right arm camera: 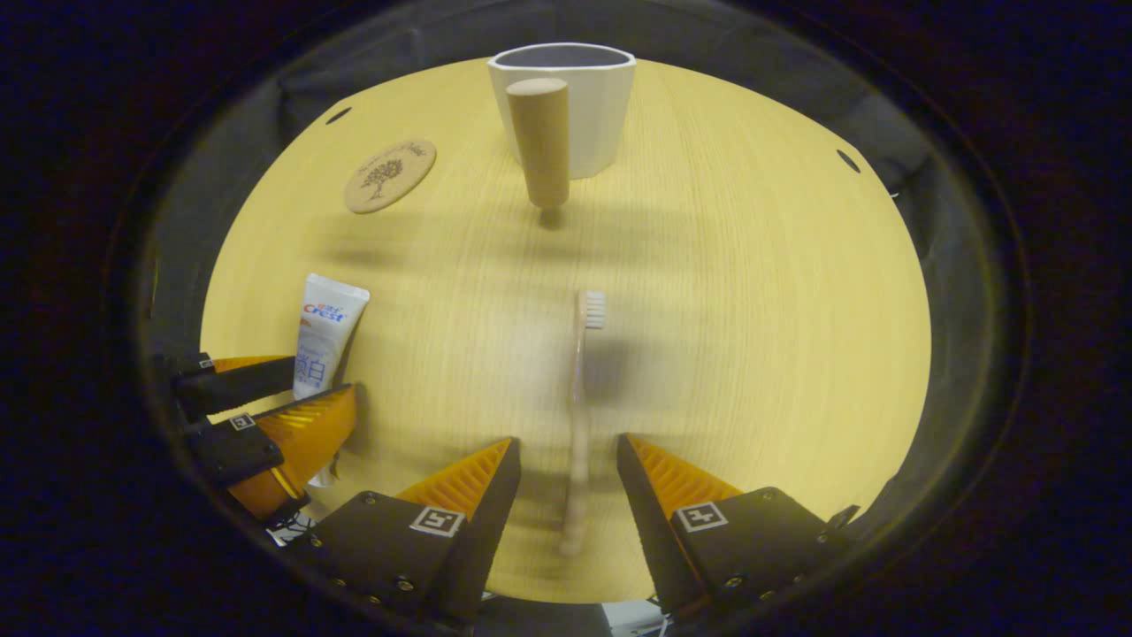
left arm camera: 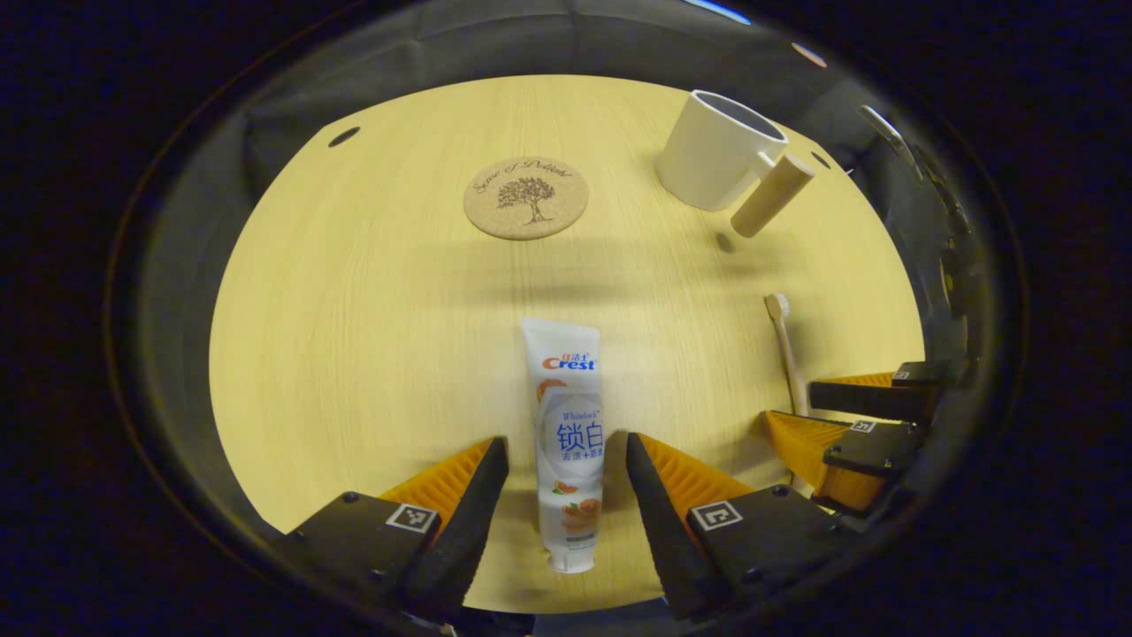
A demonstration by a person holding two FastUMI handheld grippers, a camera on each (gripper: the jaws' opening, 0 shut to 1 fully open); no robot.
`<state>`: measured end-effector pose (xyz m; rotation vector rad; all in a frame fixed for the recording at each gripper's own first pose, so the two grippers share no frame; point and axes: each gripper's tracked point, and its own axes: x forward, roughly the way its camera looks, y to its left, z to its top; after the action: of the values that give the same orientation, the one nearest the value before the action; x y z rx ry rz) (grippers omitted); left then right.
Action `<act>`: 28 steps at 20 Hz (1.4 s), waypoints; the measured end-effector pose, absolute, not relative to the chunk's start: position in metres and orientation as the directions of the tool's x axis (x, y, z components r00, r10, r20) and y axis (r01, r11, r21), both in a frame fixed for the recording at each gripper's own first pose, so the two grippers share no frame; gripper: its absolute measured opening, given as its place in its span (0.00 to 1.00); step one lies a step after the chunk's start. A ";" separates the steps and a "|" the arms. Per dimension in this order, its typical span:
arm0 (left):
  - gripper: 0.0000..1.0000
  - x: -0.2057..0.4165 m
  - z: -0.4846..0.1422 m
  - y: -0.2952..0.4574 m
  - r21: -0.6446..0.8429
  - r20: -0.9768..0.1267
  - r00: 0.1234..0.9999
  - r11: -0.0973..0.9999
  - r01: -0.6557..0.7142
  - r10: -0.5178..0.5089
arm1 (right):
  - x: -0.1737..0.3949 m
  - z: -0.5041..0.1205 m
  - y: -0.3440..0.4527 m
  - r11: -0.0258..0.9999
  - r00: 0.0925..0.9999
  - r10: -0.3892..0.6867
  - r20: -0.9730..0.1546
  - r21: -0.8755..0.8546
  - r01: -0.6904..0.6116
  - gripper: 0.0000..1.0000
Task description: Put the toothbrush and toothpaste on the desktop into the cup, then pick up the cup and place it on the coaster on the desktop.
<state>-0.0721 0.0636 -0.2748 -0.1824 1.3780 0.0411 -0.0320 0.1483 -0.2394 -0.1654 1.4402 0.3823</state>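
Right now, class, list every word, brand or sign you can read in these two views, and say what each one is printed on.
"Crest": brand, near the top of the toothpaste tube.
"锁白": large characters, mid-tube.
"Whitelock": my best reading of the small script above those characters.
The small line under them is too small to read.
Curved script over the tree on the cork coaster: too ornate and small to read surely.

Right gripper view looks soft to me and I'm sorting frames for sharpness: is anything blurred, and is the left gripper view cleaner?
Right gripper view: the toothbrush is smeared along its length, while the cup stays fairly crisp. Left gripper view: the toothpaste is sharp; both views bow the desk's edges.
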 end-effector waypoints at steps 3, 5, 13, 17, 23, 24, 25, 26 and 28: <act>0.71 -0.072 -0.278 0.069 -0.072 -0.982 0.184 0.989 -0.128 -0.047 | -0.034 -0.238 0.148 0.918 0.046 0.136 -0.990 0.109 -0.381 0.60; 0.60 -0.071 -0.279 0.073 -0.058 -0.983 0.179 0.989 -0.136 -0.033 | -0.033 -0.237 0.147 0.920 0.023 0.130 -0.991 0.112 -0.375 0.31; 0.28 -0.069 -0.276 0.075 -0.070 -0.978 0.204 0.991 -0.114 -0.045 | -0.032 -0.237 0.147 0.893 0.046 0.143 -0.989 0.109 -0.436 0.04; 0.21 -0.066 -0.273 0.077 -0.077 -0.970 0.239 0.991 -0.107 -0.049 | -0.031 -0.236 0.147 0.895 0.082 0.175 -0.981 0.124 -0.429 0.02; 0.21 -0.060 -0.260 0.088 -0.053 -0.947 0.322 0.991 -0.123 -0.011 | -0.029 -0.214 0.155 0.910 0.170 0.293 -0.941 0.220 -0.352 0.02; 0.21 -0.059 -0.256 0.088 -0.052 -0.940 0.341 0.991 -0.125 -0.006 | -0.028 -0.207 0.155 0.911 0.195 0.309 -0.931 0.231 -0.342 0.02; 0.21 -0.058 -0.252 0.087 -0.055 -0.934 0.358 0.990 -0.128 -0.006 | -0.027 -0.199 0.156 0.910 0.223 0.327 -0.918 0.243 -0.337 0.02; 0.21 -0.057 -0.249 0.085 -0.063 -0.926 0.376 0.990 -0.126 -0.011 | -0.025 -0.193 0.156 0.908 0.244 0.341 -0.908 0.250 -0.337 0.02; 0.21 -0.052 -0.239 0.084 -0.072 -0.910 0.415 0.989 -0.130 -0.011 | -0.017 -0.183 0.158 0.904 0.306 0.365 -0.879 0.256 -0.342 0.03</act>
<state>-0.0522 0.0841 -0.2389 -0.1384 1.1417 0.0748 -0.0171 0.1577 -0.1832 0.0224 1.1700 0.4674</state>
